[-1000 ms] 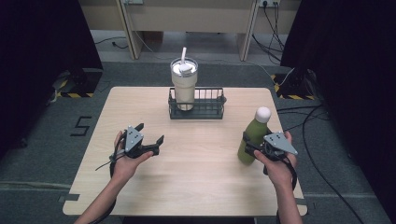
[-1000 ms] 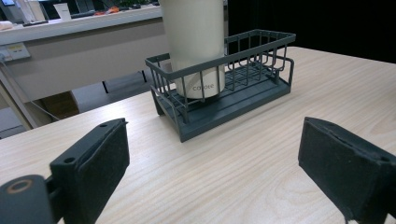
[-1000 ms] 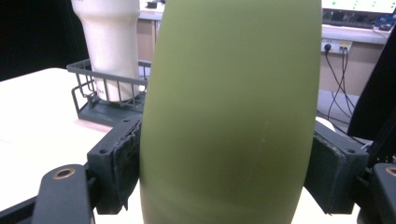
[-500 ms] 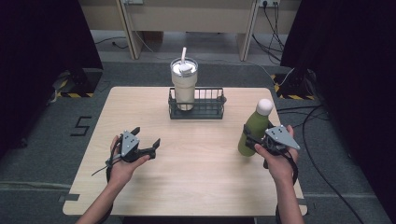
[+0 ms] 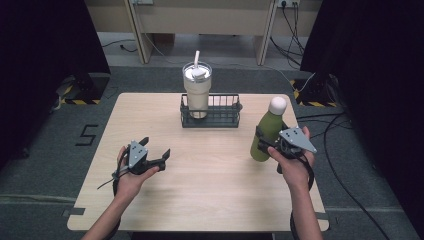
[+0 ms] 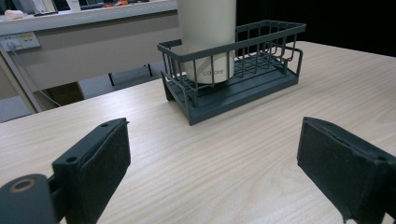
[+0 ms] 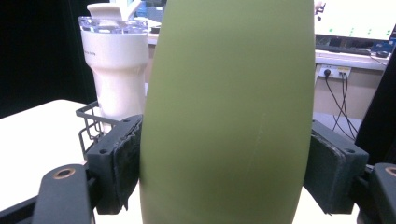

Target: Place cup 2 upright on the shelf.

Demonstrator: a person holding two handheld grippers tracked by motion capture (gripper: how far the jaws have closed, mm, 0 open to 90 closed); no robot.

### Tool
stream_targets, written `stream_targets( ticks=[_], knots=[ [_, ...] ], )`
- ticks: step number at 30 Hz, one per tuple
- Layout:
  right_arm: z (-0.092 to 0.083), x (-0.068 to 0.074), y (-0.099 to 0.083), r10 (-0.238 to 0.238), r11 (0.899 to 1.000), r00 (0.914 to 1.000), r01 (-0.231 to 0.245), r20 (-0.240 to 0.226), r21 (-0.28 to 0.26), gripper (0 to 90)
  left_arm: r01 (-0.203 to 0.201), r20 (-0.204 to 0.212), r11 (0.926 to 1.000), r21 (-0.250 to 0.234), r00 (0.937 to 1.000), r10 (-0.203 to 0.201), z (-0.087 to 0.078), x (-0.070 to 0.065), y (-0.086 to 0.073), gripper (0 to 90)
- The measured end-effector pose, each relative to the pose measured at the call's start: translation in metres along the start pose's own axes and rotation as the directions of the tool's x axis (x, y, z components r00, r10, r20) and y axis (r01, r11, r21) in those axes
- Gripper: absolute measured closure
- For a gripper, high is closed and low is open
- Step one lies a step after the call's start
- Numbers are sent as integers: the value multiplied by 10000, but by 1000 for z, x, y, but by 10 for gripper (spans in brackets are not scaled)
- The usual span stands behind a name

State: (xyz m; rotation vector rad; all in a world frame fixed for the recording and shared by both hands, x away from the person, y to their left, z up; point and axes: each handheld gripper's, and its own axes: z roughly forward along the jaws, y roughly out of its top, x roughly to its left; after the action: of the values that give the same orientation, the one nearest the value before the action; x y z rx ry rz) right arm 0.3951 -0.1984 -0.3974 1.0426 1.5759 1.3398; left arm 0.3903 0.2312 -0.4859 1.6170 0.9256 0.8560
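- The right gripper point(image 5: 264, 141) holds the tall green metal bottle with a round white cap point(image 5: 266, 131). Its two black jaws press on the bottle's sides, one on each side.
- In the right gripper view the green bottle point(image 7: 229, 112) stands upright between the two soft black pads point(image 7: 127, 154), and both pads touch it.
- In the high view the green bottle is over the right part of the light wooden table point(image 5: 210, 200), near the right edge. Its bottom looks a bit above the wood, but I cannot tell for sure.
- The person's right hand point(image 5: 295, 165) is wrapped around the right gripper, just beside the bottle.
- The left gripper point(image 5: 156, 152) is over the left part of the table, well apart from the bottle. Its jaws stand apart with nothing between them, and they have just been closing a little.
- In the left gripper view the bare wood of the table point(image 6: 210, 154) shows between the two black jaws.
- The person's left hand point(image 5: 131, 172) holds the left gripper from below.
- A dark grey wire basket point(image 5: 220, 120) stands at the far middle of the table.
- A cream tumbler with a clear lid and a white straw point(image 5: 196, 90) stands upright in the left end of the basket. The right end of the basket is free.
- The bottle is near the basket's right end but does not touch it.
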Motion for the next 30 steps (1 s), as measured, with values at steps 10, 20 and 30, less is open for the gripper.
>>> stream_targets(
  ticks=[10, 20, 30],
  knots=[
    [10, 3, 12, 23, 9999, 10000, -24, -51, -148, 229, 12, -5, 10000, -22, 10000, -12, 0, 0, 0, 105],
    [18, 5, 19, 14, 9997, 10000, -17, -96, -232, 229, 9, 17, 10000, 7, 10000, -9, 0, 0, -1, 108],
    [26, 7, 22, 39, 9997, 9999, -42, -120, -235, 229, 43, 61, 10000, -3, 10000, -43, 0, -1, -1, 112]
  ],
)
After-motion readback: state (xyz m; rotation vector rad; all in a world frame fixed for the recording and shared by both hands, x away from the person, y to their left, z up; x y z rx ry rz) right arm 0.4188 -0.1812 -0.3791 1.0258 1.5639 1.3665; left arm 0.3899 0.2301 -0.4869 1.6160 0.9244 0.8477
